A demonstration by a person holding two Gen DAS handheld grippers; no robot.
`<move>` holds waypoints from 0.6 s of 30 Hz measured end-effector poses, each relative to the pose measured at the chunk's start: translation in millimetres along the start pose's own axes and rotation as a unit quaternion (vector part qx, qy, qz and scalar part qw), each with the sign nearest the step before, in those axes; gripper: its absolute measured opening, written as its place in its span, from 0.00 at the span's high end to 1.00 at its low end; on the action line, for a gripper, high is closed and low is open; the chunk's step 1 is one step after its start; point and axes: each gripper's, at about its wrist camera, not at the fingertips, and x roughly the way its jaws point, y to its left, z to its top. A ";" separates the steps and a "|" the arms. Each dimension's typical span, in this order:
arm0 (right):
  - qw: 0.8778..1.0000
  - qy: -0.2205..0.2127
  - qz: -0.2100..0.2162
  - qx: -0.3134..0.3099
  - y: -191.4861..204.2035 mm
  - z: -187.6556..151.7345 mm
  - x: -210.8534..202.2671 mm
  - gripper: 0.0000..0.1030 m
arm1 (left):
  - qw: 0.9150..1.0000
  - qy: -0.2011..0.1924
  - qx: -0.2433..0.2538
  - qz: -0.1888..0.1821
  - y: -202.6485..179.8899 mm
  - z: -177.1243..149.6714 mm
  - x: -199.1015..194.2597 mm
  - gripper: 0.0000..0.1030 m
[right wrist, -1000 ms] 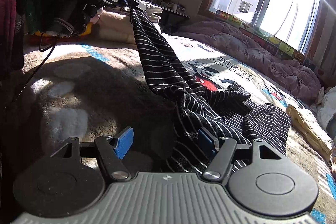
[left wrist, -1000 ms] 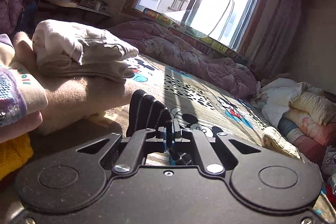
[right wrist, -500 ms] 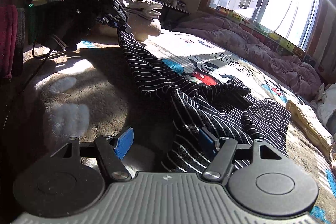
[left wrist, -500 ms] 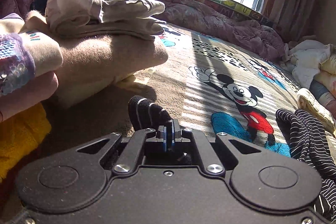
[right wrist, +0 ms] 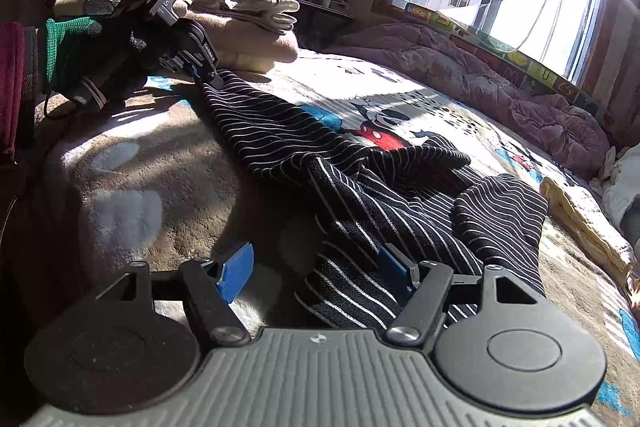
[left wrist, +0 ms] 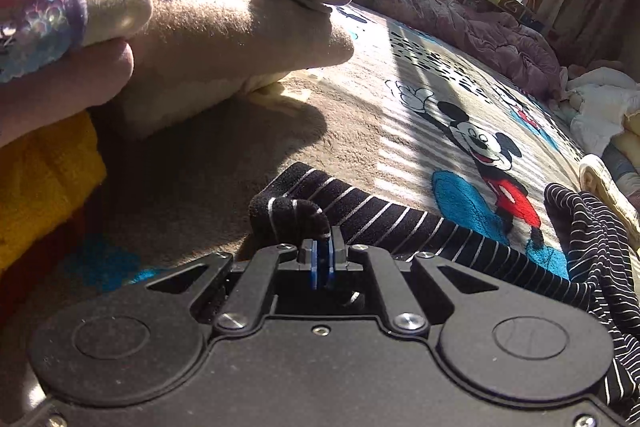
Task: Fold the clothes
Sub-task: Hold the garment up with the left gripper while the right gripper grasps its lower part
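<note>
A black garment with thin white stripes [right wrist: 360, 179] lies crumpled on the Mickey Mouse blanket [right wrist: 384, 95]. My left gripper [left wrist: 322, 255] is shut on one corner of it [left wrist: 296, 215], low over the blanket; it also shows in the right wrist view [right wrist: 204, 73] at the garment's far end. My right gripper [right wrist: 316, 267] is open, its blue pads [right wrist: 236, 273] apart, hovering at the garment's near edge. The right pad [right wrist: 394, 263] touches the fabric.
A stack of folded beige and cream clothes [left wrist: 224, 23] sits at the left, with yellow knitwear [left wrist: 44, 183] below it. A purple quilt [right wrist: 480, 83] lies under the window. More clothes [left wrist: 600, 107] are piled at the right.
My left gripper has lowered the held corner toward the blanket, so the garment now lies stretched flat instead of hanging. The right gripper has stayed open in place.
</note>
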 end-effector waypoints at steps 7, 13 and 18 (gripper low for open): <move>0.995 -0.014 -0.033 -0.091 23.1 15.3 13.2 0.44 | 0.998 0.003 -0.067 -0.023 12.5 7.6 0.1 0.89; 0.991 -0.005 -0.061 -0.118 27.6 31.7 33.0 0.49 | 0.996 -0.059 0.060 0.037 -15.5 8.5 -8.8 0.95; 0.991 0.010 -0.054 -0.118 29.7 25.0 39.5 0.49 | 0.983 -0.082 0.135 0.096 -26.6 5.8 -4.8 0.95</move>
